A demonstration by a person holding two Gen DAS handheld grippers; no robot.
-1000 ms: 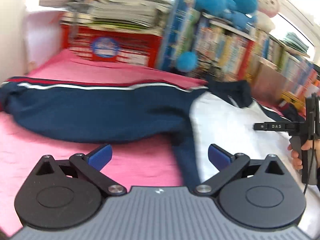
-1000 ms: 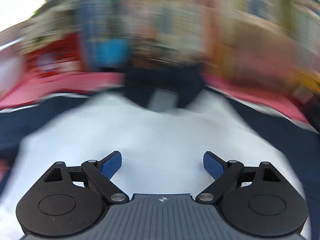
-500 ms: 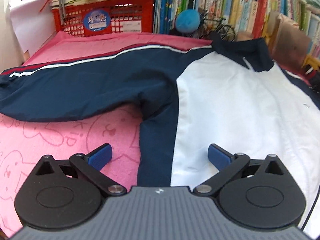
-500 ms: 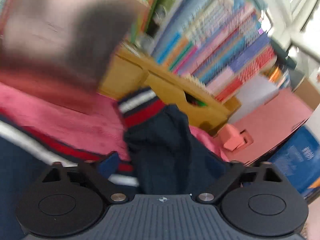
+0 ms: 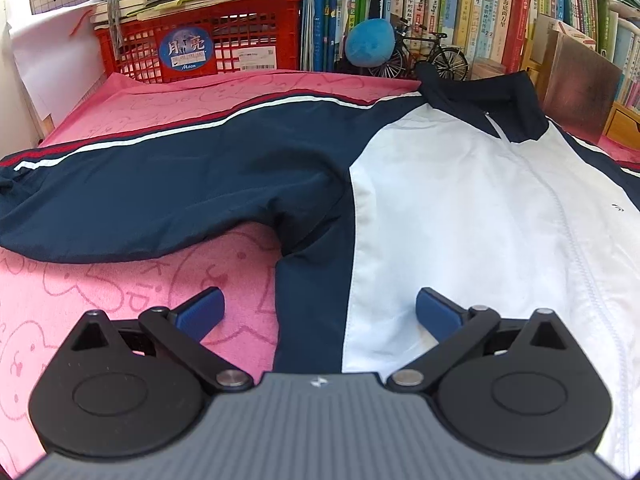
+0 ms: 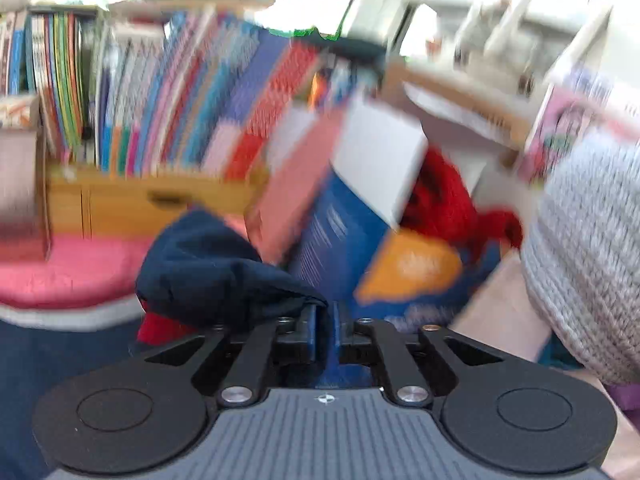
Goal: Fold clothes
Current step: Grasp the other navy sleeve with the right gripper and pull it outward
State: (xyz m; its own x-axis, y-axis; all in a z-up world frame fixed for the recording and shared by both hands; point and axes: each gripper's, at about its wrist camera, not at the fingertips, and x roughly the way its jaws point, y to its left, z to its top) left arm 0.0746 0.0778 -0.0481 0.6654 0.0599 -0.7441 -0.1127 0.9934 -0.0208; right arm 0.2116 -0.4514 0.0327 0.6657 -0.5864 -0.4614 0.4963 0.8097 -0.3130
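Item: 1 track jacket (image 5: 460, 208), navy with white front, lying face up and spread flat on a pink towel (image 5: 100, 292).

Left gripper (image 5: 318, 306): jaws spread wide, holding nothing, hovering low over the jacket's lower hem; the navy side panel runs straight ahead between the 2 blue pads (image 5: 200, 312). The left sleeve (image 5: 160, 192) stretches out full length ahead and to the left of the claw, unfolded, its red-and-white stripe along the far edge. Collar (image 5: 480, 104) lies at the far end, ahead and to the right, zip closed down the white front.

Right gripper (image 6: 324, 334): jaws pressed together, pinching a bunch of navy fabric (image 6: 216, 268) that rises just ahead and to the left of the claw. The view is badly smeared, so this is probably the end of the jacket's other sleeve, though I cannot be sure.

Progress: body flat, left sleeve out, no fold visible in the left view; 1 sleeve apparently gripped and lifted. Sleeves and body appear left to fold.

Background: red crate (image 5: 200, 48), bookshelf (image 5: 480, 32).
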